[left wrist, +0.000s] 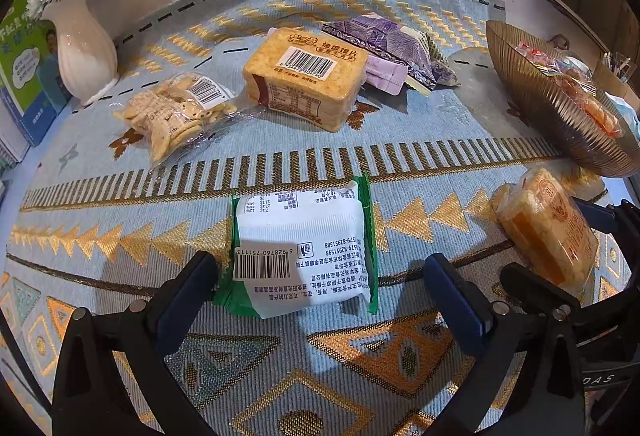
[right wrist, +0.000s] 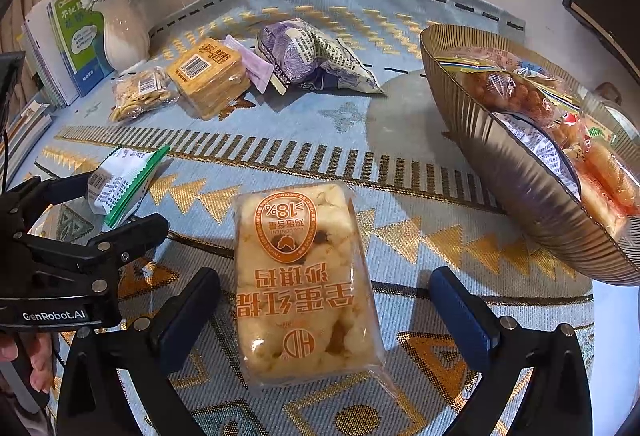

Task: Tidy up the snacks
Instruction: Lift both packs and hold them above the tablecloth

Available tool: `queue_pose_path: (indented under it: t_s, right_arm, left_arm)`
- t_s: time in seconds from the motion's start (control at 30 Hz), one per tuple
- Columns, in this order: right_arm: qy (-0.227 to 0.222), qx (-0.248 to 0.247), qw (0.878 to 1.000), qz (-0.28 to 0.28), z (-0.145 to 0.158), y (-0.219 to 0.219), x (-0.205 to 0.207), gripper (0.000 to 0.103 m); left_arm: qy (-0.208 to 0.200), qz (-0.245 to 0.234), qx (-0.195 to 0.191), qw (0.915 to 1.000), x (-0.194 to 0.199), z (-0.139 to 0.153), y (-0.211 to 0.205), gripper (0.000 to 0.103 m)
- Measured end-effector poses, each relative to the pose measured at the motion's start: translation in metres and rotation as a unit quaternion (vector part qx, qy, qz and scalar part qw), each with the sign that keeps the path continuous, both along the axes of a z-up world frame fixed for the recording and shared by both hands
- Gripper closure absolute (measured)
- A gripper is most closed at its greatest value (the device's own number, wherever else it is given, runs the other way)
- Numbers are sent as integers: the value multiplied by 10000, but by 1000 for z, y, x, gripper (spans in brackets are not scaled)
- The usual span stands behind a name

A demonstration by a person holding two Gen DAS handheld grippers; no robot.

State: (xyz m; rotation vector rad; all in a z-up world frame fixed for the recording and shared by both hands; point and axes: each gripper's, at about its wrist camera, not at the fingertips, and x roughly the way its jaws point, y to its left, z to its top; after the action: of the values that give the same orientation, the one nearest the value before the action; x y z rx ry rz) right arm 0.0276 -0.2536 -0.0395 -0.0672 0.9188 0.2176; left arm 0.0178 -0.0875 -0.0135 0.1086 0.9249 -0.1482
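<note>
Fingers of the right gripper [right wrist: 324, 312] stood wide apart, straddling without touching the cake packet [right wrist: 304, 284], whose long axis ran away from the camera. The left gripper [left wrist: 320, 284] gaped likewise around the green-edged wafer pack [left wrist: 304, 248] near the cloth's [left wrist: 420, 124] front edge.

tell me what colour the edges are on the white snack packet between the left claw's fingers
Green, framing the white snack packet; clearest in the left wrist view.

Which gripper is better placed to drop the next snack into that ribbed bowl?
Right. The right gripper straddles the orange-printed clear cake packet, beside the ribbed bronze bowl; the left gripper is farther away.
</note>
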Motion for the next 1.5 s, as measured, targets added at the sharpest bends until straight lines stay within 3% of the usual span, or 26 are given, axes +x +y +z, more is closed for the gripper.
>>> queue_pose_path:
  t_s: [1.13,1.17,1.2,1.23,1.27,1.3,1.33,1.4,1.5]
  right_arm:
    - [-21,44,10000,3,1,-1,-1,0]
    - [-55,88,9999,-3,2,-1,-2,4]
    - [-159,221,9996,-8,6,-5,-5,19]
    - [-219,339,9992,2,8,-8,-8,51]
    - [-273,546,9981,67,10,-11,-11,59]
    - [-250,676,9973,99,11,-13,-11,58]
    - [-249,783,9965,135,11,-15,-11,58]
    - [-239,1050,9937,323,13,-17,-12,59]
    - [-231,1156,9923,391,12,-15,-13,59]
  left_arm:
    - [13,17,-4,10000,1,0,0,0]
    - [17,18,-11,10000,1,0,0,0]
    - [21,26,-17,10000,1,1,0,0]
    - [19,44,-37,10000,3,1,1,0]
    - [-14,114,-121,9999,3,2,4,7]
    - [-147,310,-165,9993,2,6,10,36]
    - [-230,416,-266,9985,1,9,17,49]
    - [-275,405,-858,9951,1,13,33,52]
    - [-297,513,-1069,9925,0,13,42,52]
